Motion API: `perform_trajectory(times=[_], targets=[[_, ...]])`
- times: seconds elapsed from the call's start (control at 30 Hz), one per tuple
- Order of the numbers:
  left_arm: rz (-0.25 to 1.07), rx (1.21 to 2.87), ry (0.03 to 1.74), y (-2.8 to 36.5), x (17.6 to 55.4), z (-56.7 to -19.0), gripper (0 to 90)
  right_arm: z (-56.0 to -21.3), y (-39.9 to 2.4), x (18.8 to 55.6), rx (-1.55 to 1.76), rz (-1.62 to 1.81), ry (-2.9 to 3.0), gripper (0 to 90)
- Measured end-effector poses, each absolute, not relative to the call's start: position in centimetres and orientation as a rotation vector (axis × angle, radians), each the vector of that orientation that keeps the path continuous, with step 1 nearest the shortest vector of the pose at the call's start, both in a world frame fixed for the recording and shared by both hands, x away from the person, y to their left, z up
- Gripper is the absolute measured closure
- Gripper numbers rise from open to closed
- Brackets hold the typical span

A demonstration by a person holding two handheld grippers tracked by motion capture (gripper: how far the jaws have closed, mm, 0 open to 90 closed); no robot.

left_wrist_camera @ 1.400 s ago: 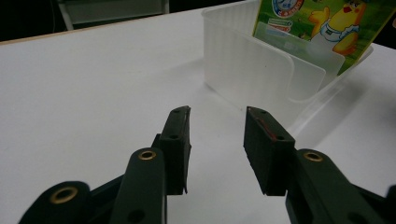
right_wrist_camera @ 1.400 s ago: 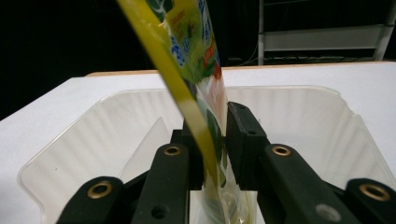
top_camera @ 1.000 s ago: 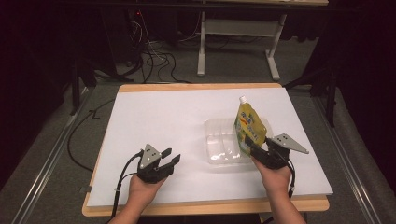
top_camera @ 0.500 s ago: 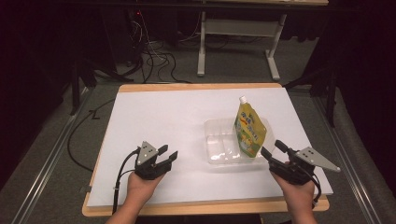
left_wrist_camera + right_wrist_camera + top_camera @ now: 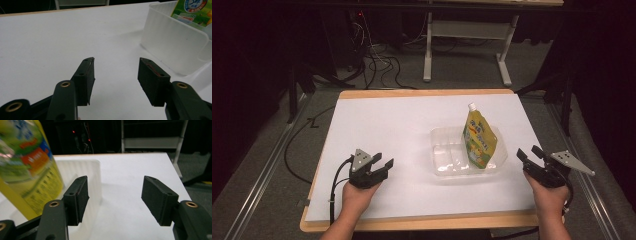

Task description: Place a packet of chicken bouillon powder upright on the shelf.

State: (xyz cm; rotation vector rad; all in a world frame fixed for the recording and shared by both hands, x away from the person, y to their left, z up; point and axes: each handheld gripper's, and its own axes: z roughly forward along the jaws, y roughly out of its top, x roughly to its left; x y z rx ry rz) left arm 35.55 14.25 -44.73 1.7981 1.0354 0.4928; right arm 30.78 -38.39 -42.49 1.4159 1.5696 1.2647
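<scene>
Two grippers: both are seen empty, low over the near part of the surface.
Left gripper: fingers stand parted with bare surface between them and have just been opening; nothing is held.
Right gripper: fingers stand wide apart with nothing between them; it is placed just right of the tray, apart from it.
Pouch: it stands upright but leaning in the right part of the tray, spout up, resting against the tray's right wall as far as can be told.
Risk, tipping: the pouch is judged tall and top-heavy for so shallow a tray; a brush from the right fingers on passing could topple it over the wall.
Risk, sliding: the tray looks light and thin; a push from either side would likely shift it across the smooth surface, pouch and all.
Risk, cables: the left cable trails over the near edge and could snag on a long reach.
Edges: the tray sits right of centre, nearer the right edge; the right hand is already close to that edge, so little margin is left there.
Open room: wide bare surface lies left of and beyond the tray; approach from the left is judged unobstructed.
</scene>
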Motion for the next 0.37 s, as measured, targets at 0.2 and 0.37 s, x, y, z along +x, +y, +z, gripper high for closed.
perform_trajectory(times=[0.2, 0.37], targets=[[0.492, 1.809, 1.034, 13.76, 35.53, -44.94, 46.8, -42.57, -39.07, 30.11, 1.420, 1.246, 1.547, 40.9], [0.491, 1.802, 1.026, 13.89, 35.26, -44.77, 46.8, -42.58, -39.00, 30.20, 1.429, 1.245, 1.548, 42.8]])
